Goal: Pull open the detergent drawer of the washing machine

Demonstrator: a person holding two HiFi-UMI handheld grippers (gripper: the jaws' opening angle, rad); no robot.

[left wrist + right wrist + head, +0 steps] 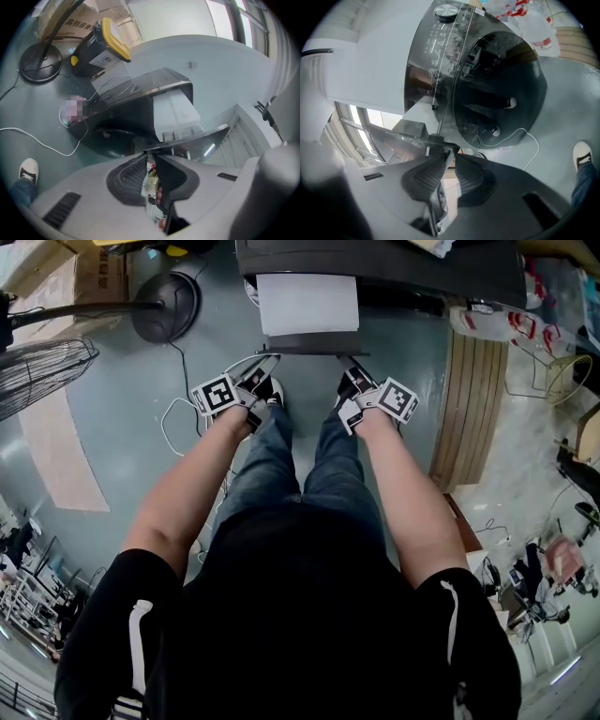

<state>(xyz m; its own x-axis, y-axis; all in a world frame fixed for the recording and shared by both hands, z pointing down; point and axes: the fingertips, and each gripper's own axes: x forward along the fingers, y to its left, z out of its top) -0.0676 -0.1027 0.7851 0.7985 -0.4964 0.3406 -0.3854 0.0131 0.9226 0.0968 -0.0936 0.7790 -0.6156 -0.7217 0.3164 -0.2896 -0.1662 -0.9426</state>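
The washing machine (pixel 375 263) stands at the top of the head view. Its white detergent drawer (pixel 307 304) is slid out toward me, ending in a dark glossy front panel (pixel 309 344). My left gripper (pixel 270 362) is shut on the panel's left end and my right gripper (pixel 347 364) on its right end. In the left gripper view the jaws (pixel 151 154) pinch the thin panel edge (pixel 197 136), with the white drawer (pixel 176 112) behind it. In the right gripper view the jaws (pixel 451 152) clamp the panel's corner (pixel 433 139) beside the control strip (pixel 436 47) and round door (pixel 501 84).
A floor fan's round base (pixel 165 304) and wire head (pixel 37 371) stand at the left. A wooden pallet (pixel 473 409) lies at the right. A white cable (pixel 173 423) loops on the floor by my feet. A yellow-and-black appliance (pixel 101 44) sits beyond the machine.
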